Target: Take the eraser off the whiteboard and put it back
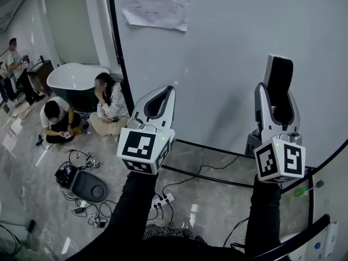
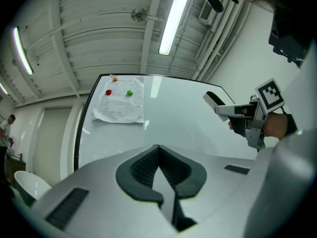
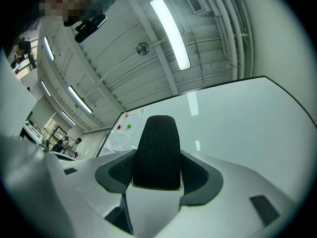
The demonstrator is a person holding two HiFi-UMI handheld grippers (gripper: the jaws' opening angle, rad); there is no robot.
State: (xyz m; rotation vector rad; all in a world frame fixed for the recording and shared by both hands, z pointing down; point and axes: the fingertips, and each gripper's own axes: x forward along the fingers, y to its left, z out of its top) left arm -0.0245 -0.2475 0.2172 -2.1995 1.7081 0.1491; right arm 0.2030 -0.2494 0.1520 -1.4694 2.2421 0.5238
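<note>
Whiteboard (image 1: pixel 228 64) fills the background. Right tool (image 1: pixel 276 110) is clamped on the black eraser (image 3: pixel 157 150), jaws wide apart; left tool (image 2: pixel 158 150) is fully closed and empty.

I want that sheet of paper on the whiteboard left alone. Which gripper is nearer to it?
Left. The left gripper is below the paper; the right gripper, holding the eraser, is farther right.
</note>
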